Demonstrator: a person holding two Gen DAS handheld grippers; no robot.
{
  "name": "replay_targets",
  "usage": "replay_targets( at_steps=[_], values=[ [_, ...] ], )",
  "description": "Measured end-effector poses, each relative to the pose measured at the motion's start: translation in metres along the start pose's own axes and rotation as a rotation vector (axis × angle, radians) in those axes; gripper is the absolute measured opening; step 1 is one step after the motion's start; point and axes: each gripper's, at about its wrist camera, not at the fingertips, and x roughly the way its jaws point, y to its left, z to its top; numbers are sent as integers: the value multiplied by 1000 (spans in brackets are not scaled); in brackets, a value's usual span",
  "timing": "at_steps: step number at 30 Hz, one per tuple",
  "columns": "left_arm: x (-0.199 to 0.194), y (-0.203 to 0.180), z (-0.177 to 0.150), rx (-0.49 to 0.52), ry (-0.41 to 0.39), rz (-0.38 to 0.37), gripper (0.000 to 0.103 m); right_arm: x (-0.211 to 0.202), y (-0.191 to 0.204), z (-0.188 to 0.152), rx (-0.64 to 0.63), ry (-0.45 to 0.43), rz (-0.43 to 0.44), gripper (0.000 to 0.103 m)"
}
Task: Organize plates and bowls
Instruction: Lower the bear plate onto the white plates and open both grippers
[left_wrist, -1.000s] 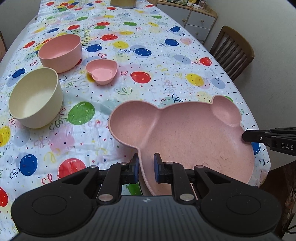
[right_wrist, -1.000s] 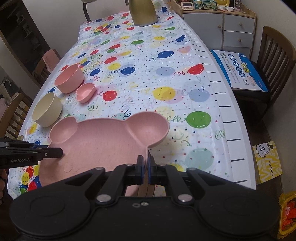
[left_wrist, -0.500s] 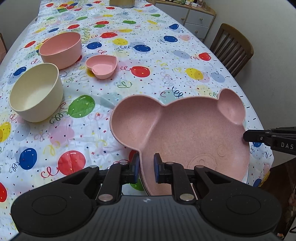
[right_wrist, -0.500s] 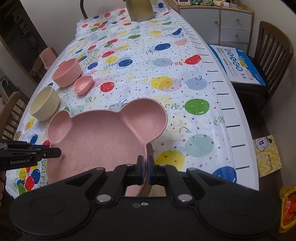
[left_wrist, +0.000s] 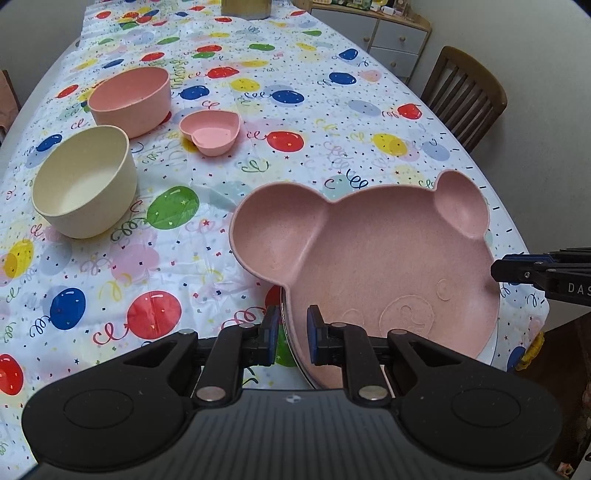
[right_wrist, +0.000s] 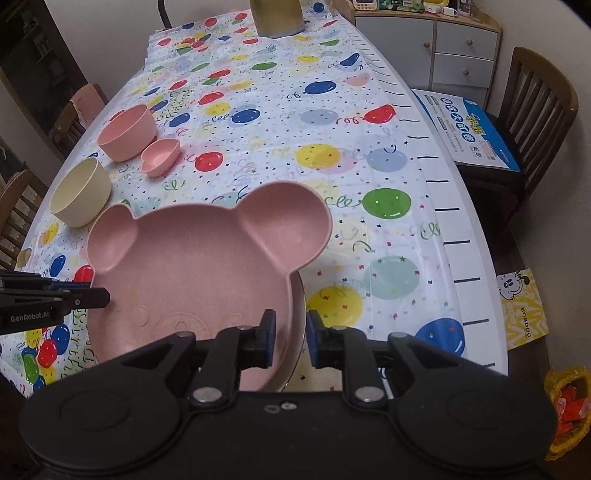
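A pink bear-shaped plate rests on a round plate whose rim shows beneath it, at the table's near end. My left gripper is open, its jaws astride the plate's left rim. My right gripper is open, astride the right rim. A cream bowl, a pink bowl and a small pink heart-shaped dish stand farther back on the left.
The table has a balloon-print cloth. A wooden chair stands at the right with a printed box on it. A drawer cabinet is behind. A tan object stands at the far end.
The bear plate has come down onto the plate beneath. My right gripper, shut on the rim before, has opened; the left one has opened wider.
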Motion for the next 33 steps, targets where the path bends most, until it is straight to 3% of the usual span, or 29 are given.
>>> replay_targets(
  at_steps=[12,14,19,24,31,33],
  values=[
    [-39,-3,7,10,-107,9,17,-31,30,8,-76,-72,73,33],
    [-44,0,10,3,-124,17,24,-36,37,12,-92,-83,88,37],
    [-58,11,19,-23,-187,48,54,-47,57,25,-122,-125,109,52],
    [-70,32,28,-47,-227,72,57,-50,78,41,-150,-161,123,70],
    [-81,78,38,-69,-281,98,70,-40,124,63,-176,-205,143,97],
    [-83,94,43,-82,-290,109,73,-34,141,68,-179,-229,136,99]
  ],
)
